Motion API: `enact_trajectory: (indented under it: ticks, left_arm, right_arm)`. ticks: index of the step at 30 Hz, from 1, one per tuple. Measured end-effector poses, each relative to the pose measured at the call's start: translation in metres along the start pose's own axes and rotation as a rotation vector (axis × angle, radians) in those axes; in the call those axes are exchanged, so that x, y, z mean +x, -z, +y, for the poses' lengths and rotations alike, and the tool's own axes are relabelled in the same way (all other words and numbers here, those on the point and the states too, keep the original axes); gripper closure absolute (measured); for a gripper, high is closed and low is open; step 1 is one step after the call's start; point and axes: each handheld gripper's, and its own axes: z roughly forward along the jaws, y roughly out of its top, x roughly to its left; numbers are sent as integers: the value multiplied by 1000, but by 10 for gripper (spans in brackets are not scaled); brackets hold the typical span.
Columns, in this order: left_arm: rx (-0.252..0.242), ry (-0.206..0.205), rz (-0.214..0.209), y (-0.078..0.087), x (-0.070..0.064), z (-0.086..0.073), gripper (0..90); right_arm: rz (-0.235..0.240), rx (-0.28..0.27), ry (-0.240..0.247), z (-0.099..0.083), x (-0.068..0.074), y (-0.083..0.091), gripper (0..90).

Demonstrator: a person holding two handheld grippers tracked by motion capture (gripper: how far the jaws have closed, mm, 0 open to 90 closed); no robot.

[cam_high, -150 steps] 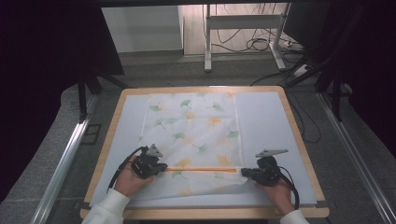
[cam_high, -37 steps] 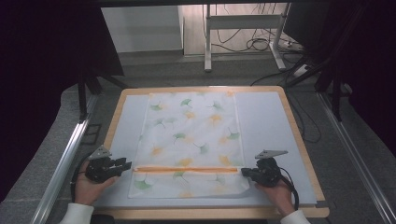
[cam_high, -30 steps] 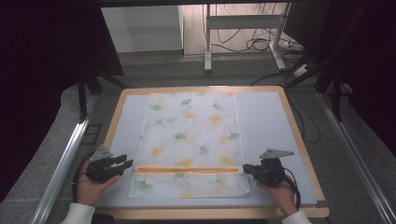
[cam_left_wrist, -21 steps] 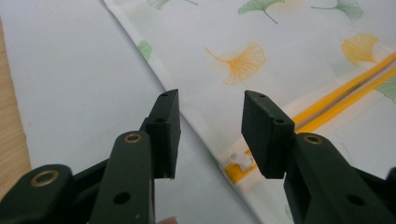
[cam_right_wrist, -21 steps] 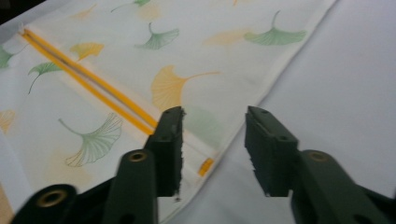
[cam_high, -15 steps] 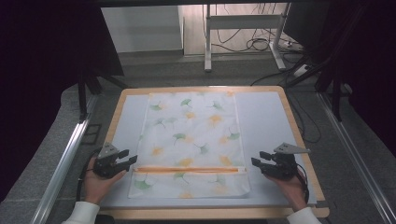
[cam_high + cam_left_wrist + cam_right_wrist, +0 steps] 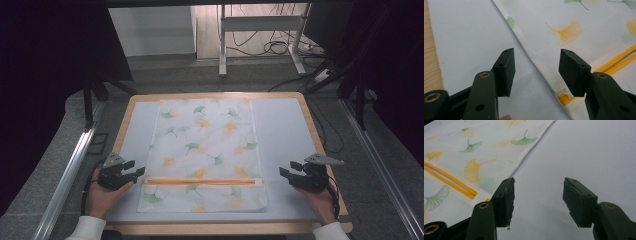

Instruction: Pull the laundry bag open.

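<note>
One camera hangs above the person's side, looking forward and down over the whole worktop (image 7: pixel 285 130). Two more ride low on the tools, close to the surface, each facing inward; all three share the leaf-print cloth (image 7: pixel 207 150) (image 7: pixel 584 27) (image 7: pixel 481 147).

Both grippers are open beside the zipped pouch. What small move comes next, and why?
Probably bring the left gripper in onto the near-left edge of the fabric pouch, by the orange zipper. Its jaws stand open right at that edge, and the right gripper sits open and apart from the right edge, holding nothing.
</note>
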Motion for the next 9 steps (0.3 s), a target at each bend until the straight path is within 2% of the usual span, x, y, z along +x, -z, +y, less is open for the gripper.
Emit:
enact_trajectory:
  ticks: [7, 9]
  left_arm:
    - [-7, 40, -4, 2, 5, -2, 399]
    - [-3, 36, -7, 2, 6, -3, 396]
  right_arm:
    - [0, 8, 3, -1, 2, 0, 388]
    - [3, 18, 5, -1, 2, -1, 376]
